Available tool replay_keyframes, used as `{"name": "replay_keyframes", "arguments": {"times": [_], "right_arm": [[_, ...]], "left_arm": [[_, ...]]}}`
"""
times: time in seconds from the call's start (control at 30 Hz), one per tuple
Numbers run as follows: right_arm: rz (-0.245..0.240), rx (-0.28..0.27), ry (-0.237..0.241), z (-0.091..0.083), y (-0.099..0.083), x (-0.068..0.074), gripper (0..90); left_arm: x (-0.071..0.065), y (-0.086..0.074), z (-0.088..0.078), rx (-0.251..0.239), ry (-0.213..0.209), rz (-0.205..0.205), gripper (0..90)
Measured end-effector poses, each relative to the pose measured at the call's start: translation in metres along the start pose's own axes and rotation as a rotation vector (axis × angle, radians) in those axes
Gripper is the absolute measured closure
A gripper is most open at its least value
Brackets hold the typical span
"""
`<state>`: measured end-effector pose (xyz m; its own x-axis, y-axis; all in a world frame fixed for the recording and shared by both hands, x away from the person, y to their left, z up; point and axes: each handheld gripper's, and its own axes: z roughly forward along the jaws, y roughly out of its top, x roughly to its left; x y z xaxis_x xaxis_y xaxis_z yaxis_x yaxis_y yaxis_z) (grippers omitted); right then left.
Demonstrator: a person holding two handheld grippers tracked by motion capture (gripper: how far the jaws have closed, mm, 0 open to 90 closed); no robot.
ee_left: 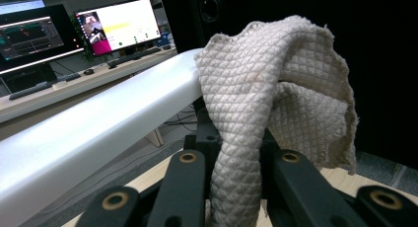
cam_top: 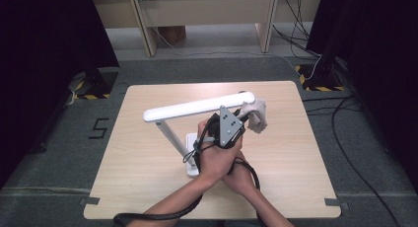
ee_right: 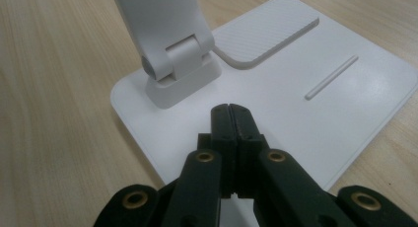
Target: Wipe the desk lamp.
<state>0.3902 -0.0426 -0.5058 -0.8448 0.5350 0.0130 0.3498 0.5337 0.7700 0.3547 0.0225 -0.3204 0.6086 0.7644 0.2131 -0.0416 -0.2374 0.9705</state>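
A person at a wooden table (cam_top: pixel 148 187) wipes a white desk lamp (cam_top: pixel 197 107) with a waffle-weave cloth (cam_top: pixel 255 116), centre of the high view. The left gripper (cam_top: pixel 241 119), jaws pinched on the cloth, holds it draped over the far right end of the lamp's light bar, whose long axis runs from centre-left to upper right of the frame; the rest of the bar lies away to the left of the cloth, and this hand is the nearer one to it. The left gripper view brings the cloth (ee_left: pixel 276 103) close, folded over the bar (ee_left: pixel 98 133) at upper centre, with monitors (ee_left: pixel 74 29) at upper left. The right gripper view looks down on the lamp's flat base (ee_right: pixel 315 103) and hinge (ee_right: pixel 180 64), where the right gripper (ee_right: pixel 230 111), jaws pressed together with nothing between them, rests its tips on or just above the base plate at lower centre, apparently steadying it
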Motion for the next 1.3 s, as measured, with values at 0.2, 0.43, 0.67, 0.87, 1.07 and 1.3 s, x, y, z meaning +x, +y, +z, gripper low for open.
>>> {"name": "replay_keyframes", "arguments": {"times": [0.2,0.43,0.67,0.87,1.07,1.3], "right_arm": [[-0.001,0.0,0.0,0.0,0.0,0.0,90.0],[-0.002,0.002,-0.003,0.0,0.0,0.0,90.0],[-0.004,0.001,-0.002,0.0,0.0,0.0,90.0],[-0.006,0.004,-0.002,0.0,0.001,0.0,90.0],[-0.009,0.002,-0.003,0.0,0.001,0.0,90.0],[-0.007,0.003,-0.002,0.0,0.001,0.0,90.0]], "left_arm": [[0.001,0.0,0.0,0.004,0.003,-0.005,80.7],[0.001,0.0,0.003,0.007,0.008,-0.001,80.6],[0.006,-0.002,-0.001,0.006,0.027,-0.011,80.7],[0.011,-0.004,-0.006,0.006,0.037,-0.025,80.8],[0.014,-0.004,-0.009,0.006,0.042,-0.026,80.8],[0.018,-0.006,-0.013,0.004,0.053,-0.034,80.8]]}}
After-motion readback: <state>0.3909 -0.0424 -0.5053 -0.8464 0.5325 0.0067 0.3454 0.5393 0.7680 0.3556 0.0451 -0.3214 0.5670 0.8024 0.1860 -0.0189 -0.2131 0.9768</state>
